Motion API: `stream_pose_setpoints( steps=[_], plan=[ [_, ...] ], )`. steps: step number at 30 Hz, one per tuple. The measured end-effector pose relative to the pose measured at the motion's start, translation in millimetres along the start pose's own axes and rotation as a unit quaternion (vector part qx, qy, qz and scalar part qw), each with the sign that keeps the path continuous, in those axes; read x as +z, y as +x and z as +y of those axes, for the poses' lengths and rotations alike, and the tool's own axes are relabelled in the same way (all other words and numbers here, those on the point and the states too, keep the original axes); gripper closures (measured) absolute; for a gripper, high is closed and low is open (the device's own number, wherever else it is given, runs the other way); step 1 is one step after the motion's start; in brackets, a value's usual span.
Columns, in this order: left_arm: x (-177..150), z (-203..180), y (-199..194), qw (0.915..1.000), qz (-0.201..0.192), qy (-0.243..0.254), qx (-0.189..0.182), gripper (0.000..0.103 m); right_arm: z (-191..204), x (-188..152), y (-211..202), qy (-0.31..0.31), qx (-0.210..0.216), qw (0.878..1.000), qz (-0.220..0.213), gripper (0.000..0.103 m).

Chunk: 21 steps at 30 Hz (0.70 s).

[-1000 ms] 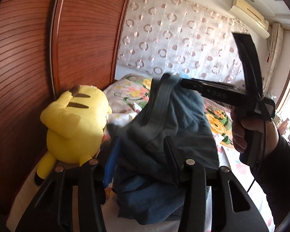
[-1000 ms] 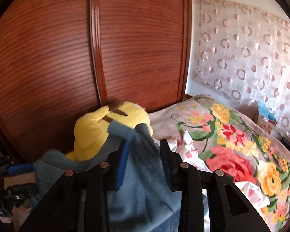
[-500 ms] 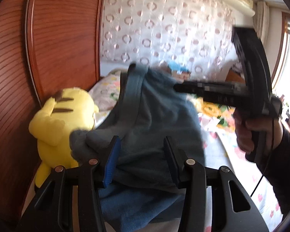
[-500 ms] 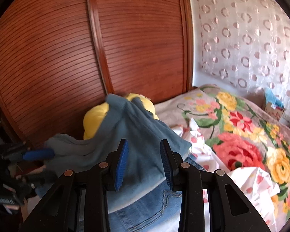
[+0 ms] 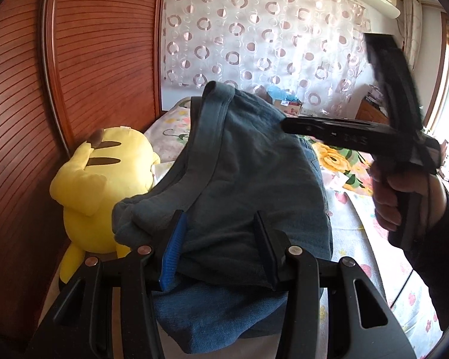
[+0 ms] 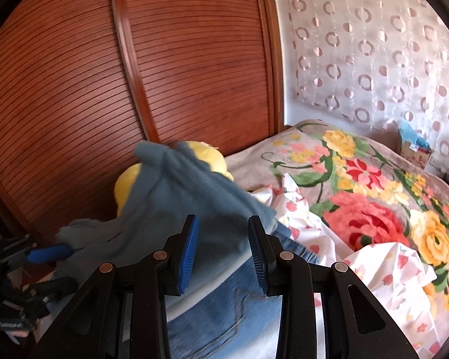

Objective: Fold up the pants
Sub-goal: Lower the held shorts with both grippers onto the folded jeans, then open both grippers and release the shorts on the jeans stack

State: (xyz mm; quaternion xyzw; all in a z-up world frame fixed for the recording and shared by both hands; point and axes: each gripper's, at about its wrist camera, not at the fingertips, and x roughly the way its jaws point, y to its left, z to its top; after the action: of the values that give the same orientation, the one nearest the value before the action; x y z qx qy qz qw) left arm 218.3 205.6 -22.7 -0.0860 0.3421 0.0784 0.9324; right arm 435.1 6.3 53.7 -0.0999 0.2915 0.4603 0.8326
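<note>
Teal-blue pants [image 5: 248, 173] hang bunched and lifted above the bed. My left gripper [image 5: 218, 248] has cloth lying between its spread fingers; the jaws stand apart. In the right wrist view the pants [image 6: 179, 209] drape ahead of my right gripper [image 6: 223, 251], whose blue pads stand apart with cloth passing between them. The right gripper also shows in the left wrist view [image 5: 287, 125], its tip against the pants' upper edge. The left gripper's blue pad [image 6: 49, 253] touches the pants' left edge.
A yellow plush toy [image 5: 98, 185] sits against the wooden slatted wardrobe [image 6: 134, 74]. Blue jeans [image 6: 224, 308] lie under the pants. A floral quilt [image 6: 359, 197] and white printed sheet [image 6: 383, 266] cover the bed. A patterned curtain [image 5: 254, 45] hangs behind.
The pants have been lifted higher and spread wider, with the waistband edge now raised over the plush toy. Both grippers have moved up with the cloth.
</note>
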Motion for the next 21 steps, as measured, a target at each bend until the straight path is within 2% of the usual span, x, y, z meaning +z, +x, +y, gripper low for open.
stream_pose_setpoints(
  steps=[8, 10, 14, 17, 18, 21],
  plan=[
    [1.3, -3.2, -13.8, 0.9998, -0.007, 0.012, 0.014, 0.055, 26.0, -20.1, -38.2, -0.002, -0.008, 1.000, -0.017, 0.068],
    [1.0, -4.7, -18.0, 0.9997, -0.010, 0.017, 0.015, 0.050, 29.7, -25.8, -49.2, 0.002, -0.007, 1.000, -0.022, 0.068],
    [0.6, -6.4, -28.9, 0.9996, -0.022, 0.017, 0.009, 0.028, 37.1, -35.9, -67.3, 0.006, -0.014, 0.999, -0.029, 0.068],
    [0.7, -8.6, -38.2, 0.9993, -0.031, 0.019, 0.006, 0.024, 41.9, -42.7, -80.1, 0.011, -0.018, 0.999, -0.034, 0.068],
    [0.2, -9.6, -41.2, 0.9992, -0.033, 0.021, 0.008, 0.019, 43.6, -45.4, -84.4, 0.013, -0.020, 0.999, -0.035, 0.068],
    [-2.3, -14.6, -49.1, 0.9985, -0.041, 0.033, 0.018, 0.018, 49.0, -52.3, -94.2, 0.016, -0.026, 0.999, -0.038, 0.067]
  ],
)
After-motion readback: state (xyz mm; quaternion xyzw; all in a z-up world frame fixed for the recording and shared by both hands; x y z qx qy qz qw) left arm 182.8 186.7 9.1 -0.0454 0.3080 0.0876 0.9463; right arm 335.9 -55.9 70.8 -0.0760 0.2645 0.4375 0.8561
